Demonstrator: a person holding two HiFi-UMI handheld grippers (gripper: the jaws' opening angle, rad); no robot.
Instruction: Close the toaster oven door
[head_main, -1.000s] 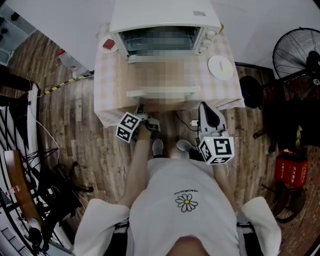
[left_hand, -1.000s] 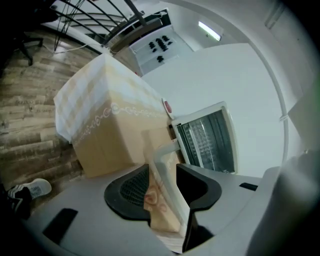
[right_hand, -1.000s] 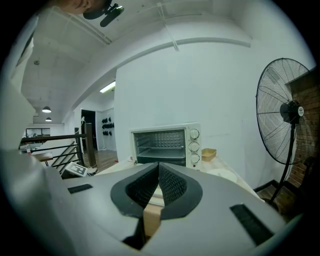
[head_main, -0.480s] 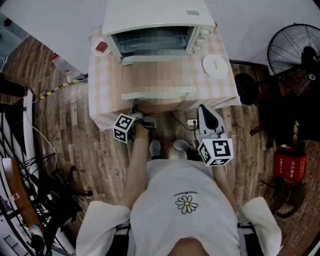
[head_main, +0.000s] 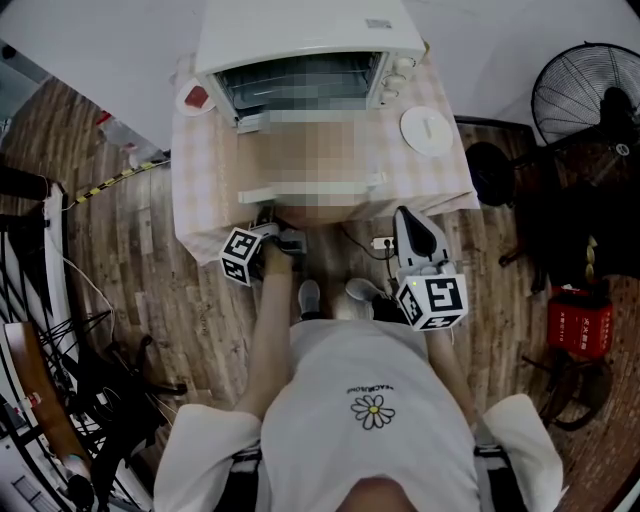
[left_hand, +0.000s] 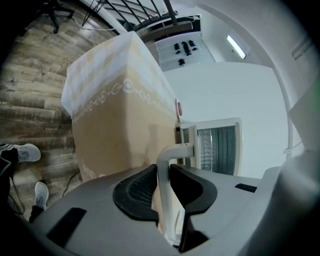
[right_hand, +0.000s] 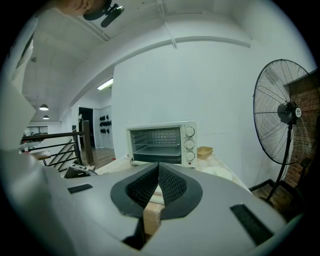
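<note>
The white toaster oven (head_main: 300, 40) stands on the checked table (head_main: 200, 190), its door (head_main: 310, 150) folded down flat towards me. The white door handle (head_main: 310, 188) runs along the door's near edge. My left gripper (head_main: 272, 216) is at the handle's left end. In the left gripper view the handle (left_hand: 167, 165) runs between the two black pads of the left gripper (left_hand: 164, 187); the jaws have just been closing and now press on it. My right gripper (head_main: 408, 215) hovers at the table's near edge, right of the door, shut on nothing. The right gripper view shows the oven (right_hand: 160, 144) beyond its jaws (right_hand: 159, 180).
A white plate (head_main: 427, 130) lies on the table right of the oven, and a small red-and-white dish (head_main: 193, 98) left of it. A standing fan (head_main: 585, 95) is on the floor to the right, with a red object (head_main: 580, 325) nearer me. My shoes (head_main: 312, 295) are under the table's edge.
The left gripper's marker cube has rolled and shifted slightly left while staying at the handle's left end. The right gripper has kept still.
</note>
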